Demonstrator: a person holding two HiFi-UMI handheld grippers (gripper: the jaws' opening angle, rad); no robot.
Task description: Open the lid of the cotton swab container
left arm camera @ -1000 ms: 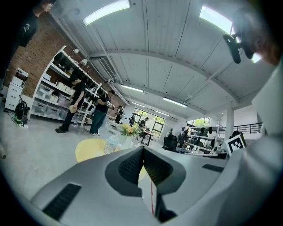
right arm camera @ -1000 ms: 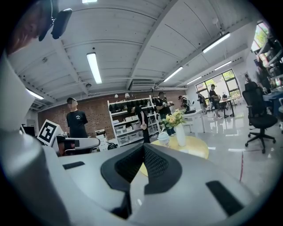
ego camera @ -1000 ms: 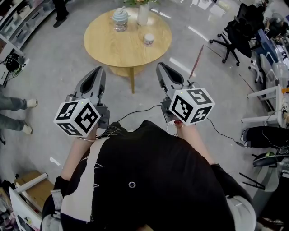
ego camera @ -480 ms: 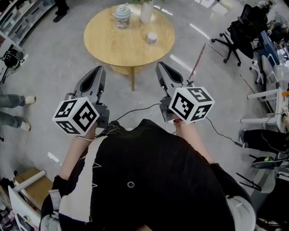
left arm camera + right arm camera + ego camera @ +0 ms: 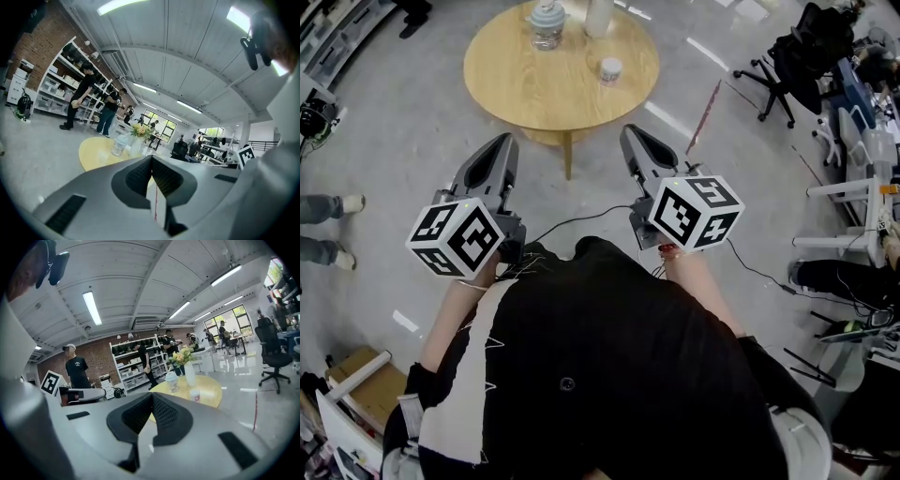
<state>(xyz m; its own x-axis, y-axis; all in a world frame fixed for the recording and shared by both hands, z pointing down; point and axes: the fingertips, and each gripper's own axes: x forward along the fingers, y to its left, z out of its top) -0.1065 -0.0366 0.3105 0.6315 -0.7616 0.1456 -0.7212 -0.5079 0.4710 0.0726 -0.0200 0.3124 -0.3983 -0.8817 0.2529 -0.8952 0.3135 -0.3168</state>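
Both grippers hang over the grey floor (image 5: 394,141) on the near side of the round wooden table (image 5: 516,84), well apart from it and pointing toward it. The left gripper (image 5: 501,141) has its jaws pressed together on nothing, and so does the right gripper (image 5: 629,131). At the table's far edge stand a clear jar with a pale blue lid (image 5: 547,23) and a white vase (image 5: 598,14). A small white tub (image 5: 610,70) sits nearer the table's middle. Which of the two holds cotton swabs cannot be told.
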